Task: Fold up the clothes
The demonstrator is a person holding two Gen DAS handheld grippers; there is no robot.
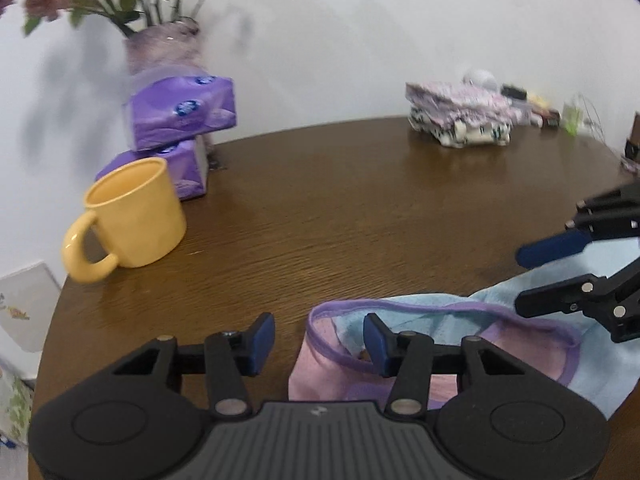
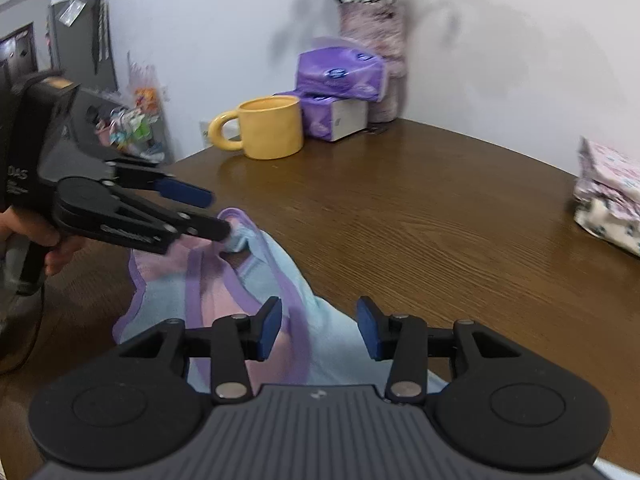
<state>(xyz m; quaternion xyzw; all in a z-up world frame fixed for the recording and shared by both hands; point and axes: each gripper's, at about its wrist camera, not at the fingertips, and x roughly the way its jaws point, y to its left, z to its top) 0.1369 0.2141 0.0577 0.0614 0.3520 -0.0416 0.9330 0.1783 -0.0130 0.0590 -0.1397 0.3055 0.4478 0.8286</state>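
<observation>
A small pink and light-blue garment with purple trim lies at the near edge of the brown wooden table; it also shows in the right wrist view. My left gripper is open, its right finger resting in the garment's trimmed opening. It appears from the side in the right wrist view, jaws apart, lower finger touching the cloth. My right gripper is open over the blue part of the garment; in the left wrist view it enters from the right, open.
A yellow mug stands at the table's left, with two purple tissue packs and a vase of flowers behind it. A stack of folded patterned clothes sits at the far right by small items.
</observation>
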